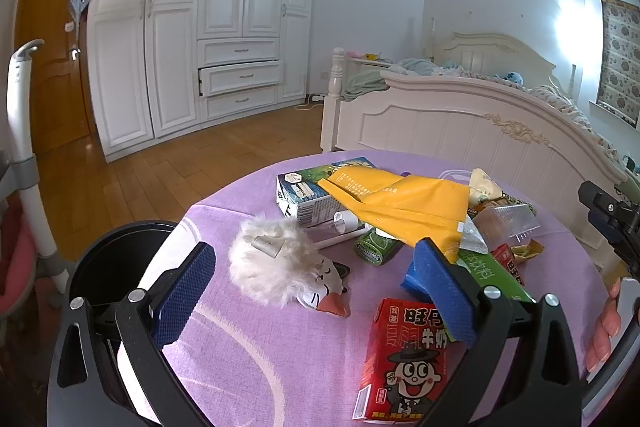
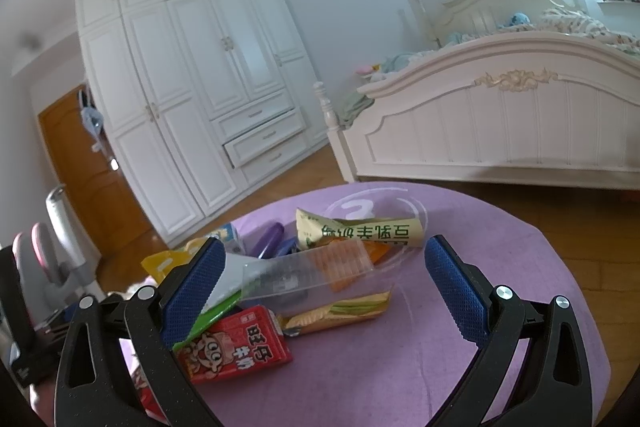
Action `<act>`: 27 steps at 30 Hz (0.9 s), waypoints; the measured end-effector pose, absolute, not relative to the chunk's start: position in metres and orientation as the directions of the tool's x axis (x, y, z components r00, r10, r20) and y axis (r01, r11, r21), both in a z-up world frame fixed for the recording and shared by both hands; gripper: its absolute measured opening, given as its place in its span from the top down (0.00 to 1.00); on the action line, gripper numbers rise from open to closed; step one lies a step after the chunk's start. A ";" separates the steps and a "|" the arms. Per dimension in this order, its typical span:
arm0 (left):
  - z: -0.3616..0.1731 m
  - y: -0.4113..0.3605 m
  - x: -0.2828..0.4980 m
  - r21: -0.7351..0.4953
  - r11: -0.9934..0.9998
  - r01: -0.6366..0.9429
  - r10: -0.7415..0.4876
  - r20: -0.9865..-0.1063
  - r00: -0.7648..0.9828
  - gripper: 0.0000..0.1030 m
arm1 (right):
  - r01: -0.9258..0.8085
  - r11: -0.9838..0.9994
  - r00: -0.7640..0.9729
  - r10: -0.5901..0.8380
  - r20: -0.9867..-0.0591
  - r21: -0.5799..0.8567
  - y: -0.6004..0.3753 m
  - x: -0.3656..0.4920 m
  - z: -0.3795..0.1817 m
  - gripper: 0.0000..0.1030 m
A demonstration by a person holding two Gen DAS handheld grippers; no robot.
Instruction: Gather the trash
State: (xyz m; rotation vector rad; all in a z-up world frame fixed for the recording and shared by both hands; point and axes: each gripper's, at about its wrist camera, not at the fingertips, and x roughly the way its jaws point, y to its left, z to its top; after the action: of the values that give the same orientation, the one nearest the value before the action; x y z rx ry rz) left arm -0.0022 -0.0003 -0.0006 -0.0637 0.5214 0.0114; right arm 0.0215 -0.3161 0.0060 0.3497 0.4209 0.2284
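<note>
A round table with a purple cloth (image 1: 248,355) carries a heap of trash. In the left wrist view I see a red milk carton (image 1: 404,359), a yellow bag (image 1: 404,203), a blue-green carton (image 1: 316,187), a green wrapper (image 1: 492,275), a clear plastic tray (image 1: 508,223) and a white furry toy (image 1: 276,259). My left gripper (image 1: 320,291) is open, above the toy and the red carton. My right gripper (image 2: 324,287) is open around the clear plastic tray (image 2: 316,275), without touching it. The red carton (image 2: 236,343) lies by its left finger.
A black trash bin (image 1: 116,259) stands at the table's left edge. A white bed (image 1: 460,115) is behind the table and a white wardrobe (image 1: 192,27) with one drawer ajar is beyond. A chair with pink cushions (image 1: 16,251) is at far left.
</note>
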 end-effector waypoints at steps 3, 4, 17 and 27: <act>0.000 0.000 -0.001 -0.049 0.998 -0.029 0.000 -0.503 0.864 0.05 | -0.144 0.915 0.889 0.287 -0.358 0.376 -0.316 0.022 0.006 0.04; 0.000 0.000 0.000 -0.050 0.998 -0.029 0.000 -0.504 0.864 0.05 | -0.143 0.915 0.889 0.286 -0.358 0.376 -0.316 0.021 0.006 0.04; -0.001 0.000 0.000 -0.046 0.998 -0.030 0.003 -0.508 0.861 0.05 | -0.143 0.916 0.889 0.286 -0.357 0.376 -0.316 0.021 0.007 0.04; -0.001 0.000 0.001 -0.045 0.998 -0.031 0.003 -0.509 0.860 0.05 | -0.143 0.915 0.889 0.286 -0.357 0.376 -0.316 0.021 0.007 0.04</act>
State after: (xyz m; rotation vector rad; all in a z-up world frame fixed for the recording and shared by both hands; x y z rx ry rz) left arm 0.0005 0.0002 -0.0007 -0.0526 0.5343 0.0178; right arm 0.0214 -0.3162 0.0069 0.3501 0.4199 0.2275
